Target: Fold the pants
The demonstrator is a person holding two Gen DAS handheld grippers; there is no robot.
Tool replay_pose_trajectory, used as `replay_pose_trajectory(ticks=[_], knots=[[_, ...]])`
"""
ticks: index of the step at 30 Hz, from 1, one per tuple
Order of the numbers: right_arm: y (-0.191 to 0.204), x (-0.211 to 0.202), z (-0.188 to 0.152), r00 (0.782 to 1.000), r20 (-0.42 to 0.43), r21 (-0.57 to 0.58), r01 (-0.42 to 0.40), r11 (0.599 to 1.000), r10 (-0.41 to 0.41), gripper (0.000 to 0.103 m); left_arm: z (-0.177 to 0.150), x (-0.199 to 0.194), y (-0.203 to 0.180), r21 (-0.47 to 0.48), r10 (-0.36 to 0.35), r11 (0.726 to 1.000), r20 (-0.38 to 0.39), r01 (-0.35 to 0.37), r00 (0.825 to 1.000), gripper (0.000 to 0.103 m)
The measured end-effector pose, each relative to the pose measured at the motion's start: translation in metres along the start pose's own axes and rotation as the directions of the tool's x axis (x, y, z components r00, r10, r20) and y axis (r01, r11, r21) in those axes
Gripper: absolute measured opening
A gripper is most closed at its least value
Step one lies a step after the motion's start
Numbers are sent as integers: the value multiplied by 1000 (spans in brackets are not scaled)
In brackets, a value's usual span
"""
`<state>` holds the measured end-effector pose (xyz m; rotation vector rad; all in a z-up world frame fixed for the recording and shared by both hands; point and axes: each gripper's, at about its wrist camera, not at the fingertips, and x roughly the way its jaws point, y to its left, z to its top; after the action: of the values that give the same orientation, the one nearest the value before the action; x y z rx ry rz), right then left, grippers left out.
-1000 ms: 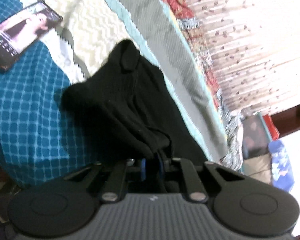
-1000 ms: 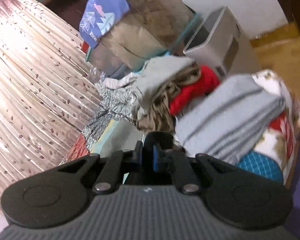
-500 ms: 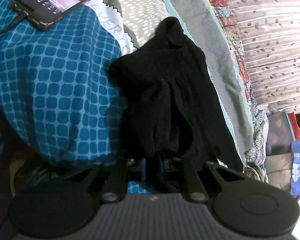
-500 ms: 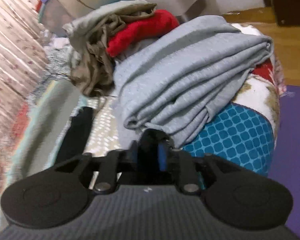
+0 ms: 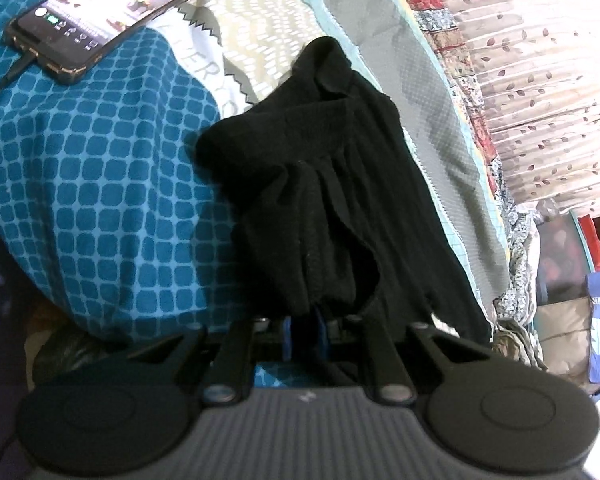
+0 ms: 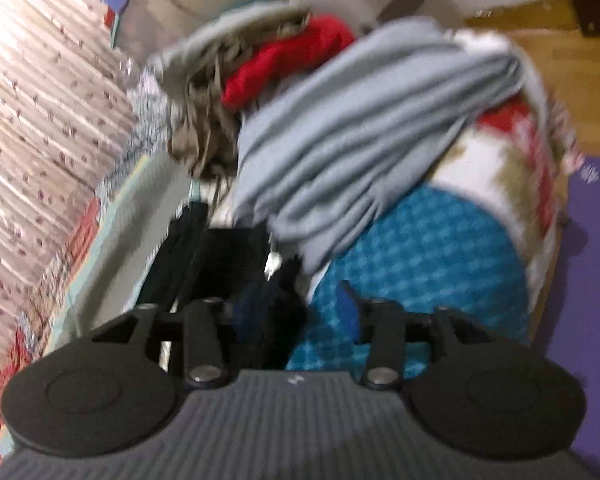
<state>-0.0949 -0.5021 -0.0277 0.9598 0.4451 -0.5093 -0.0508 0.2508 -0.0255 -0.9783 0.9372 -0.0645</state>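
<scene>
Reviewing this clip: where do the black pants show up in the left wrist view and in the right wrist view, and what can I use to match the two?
Left wrist view: the black pants fill the centre, lying on the bed and running down into the left gripper.
Right wrist view: a dark bunch of them lies lower centre-left, just ahead of the right gripper.
Shared landmark: the blue checked bedcover.

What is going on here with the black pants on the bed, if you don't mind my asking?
A person is folding the black pants on the bed with a pair of hand-held tongs. The left tongs are shut on a bunched edge of the fabric at the near side. The right tongs have just been opening, and dark fabric sits between the spread fingers, apparently let go. A phone lies nearby, and a grey folded garment sits beyond.
</scene>
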Motion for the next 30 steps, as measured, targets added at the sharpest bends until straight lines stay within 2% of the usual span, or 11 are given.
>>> replay_pose_trajectory(ticks=[1,3,9,12,16,17,19,21,25,27,30], knots=[[4,6,-3,1000,-11,-10,-2,1000,2,45,0,0,-2,2,0,1000,1,0,1000,11],[16,12,-4,1000,-28,-46,-5,999,4,14,2,-1,-2,8,-1,1000,4,1,1000,11],[28,-70,29,976,218,-23,12,1000,-6,12,3,-15,-11,60,-46,997,-11,47,999,11],[16,-88,33,966,241,-56,112,992,-95,12,-4,-7,-14,112,-12,994,-63,19,998,11],[-28,-59,18,970,98,7,222,975,-222,17,-18,18,-6,162,131,981,-129,-110,983,12],[-38,-51,13,966,63,34,251,968,-252,22,-20,20,-4,157,142,980,-134,-120,981,17],[-51,-45,7,953,48,90,295,951,-300,50,-21,19,0,139,141,983,-131,-123,981,22],[-55,-52,7,950,87,130,289,949,-301,52,-19,11,1,143,123,984,-121,-106,985,27],[-35,-77,16,904,271,78,322,943,-331,52,-13,-14,1,205,136,972,-75,-118,988,33],[-23,-82,22,915,302,12,279,960,-269,52,-6,-27,6,200,131,973,-51,-118,990,33],[-6,-70,29,945,247,-138,254,957,-215,52,6,-42,14,162,122,979,3,-121,992,34]])
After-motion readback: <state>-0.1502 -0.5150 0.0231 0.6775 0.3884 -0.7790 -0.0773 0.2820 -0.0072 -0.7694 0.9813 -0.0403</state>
